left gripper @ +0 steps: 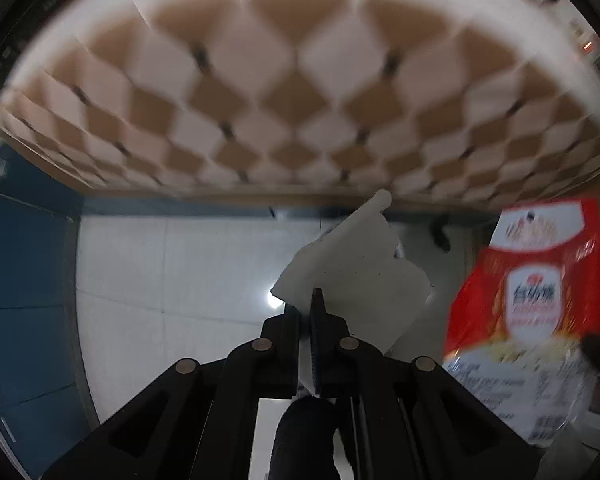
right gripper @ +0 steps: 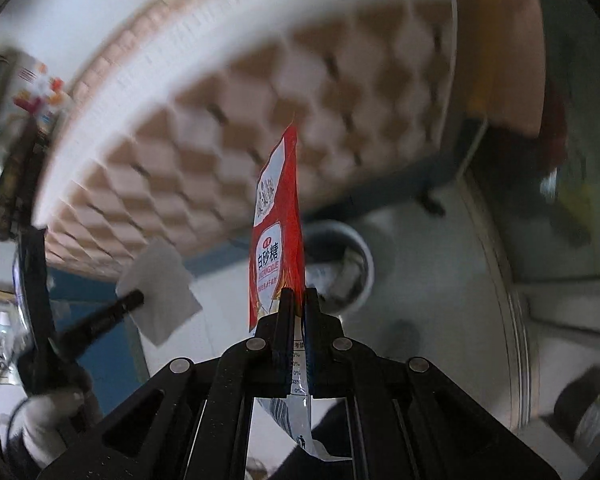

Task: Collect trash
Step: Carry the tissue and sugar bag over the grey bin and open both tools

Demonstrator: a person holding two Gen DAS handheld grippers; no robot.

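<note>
- Pale floor tiles (left gripper: 172, 264) fill the lower background of the left wrist view, with a blue cabinet front (left gripper: 24, 280) along the left edge and a table covered in a brown-and-white checkered cloth (left gripper: 292, 92) arching across the top, all blurred.
- Centre of that view: the left gripper (left gripper: 305, 312) has its two black fingers pressed together on a white crumpled tissue (left gripper: 360, 276), which sticks up and to the right from the fingertips, held in the air over the floor.
- Right of the tissue, a red-and-white sugar bag (left gripper: 528, 312) hangs near it, apart from it; the print is smeared, and a dark fingertip touches its right edge.
- In the right wrist view, the left gripper (right gripper: 134, 300) shows at far left as a dark finger against the tissue (right gripper: 160, 292), with a white-gloved hand (right gripper: 48, 420) below on its handle.
- At centre, the right gripper (right gripper: 299, 300) is clamped on the sugar bag (right gripper: 278, 240), which stands upright edge-on between the fingers, its clear lower part trailing below the jaws.
- Just right of and behind the bag, a round grey trash bin (right gripper: 356, 264) sits on the floor, with light scraps inside.
- Far right is dark and blurred; I cannot tell what is there.
</note>
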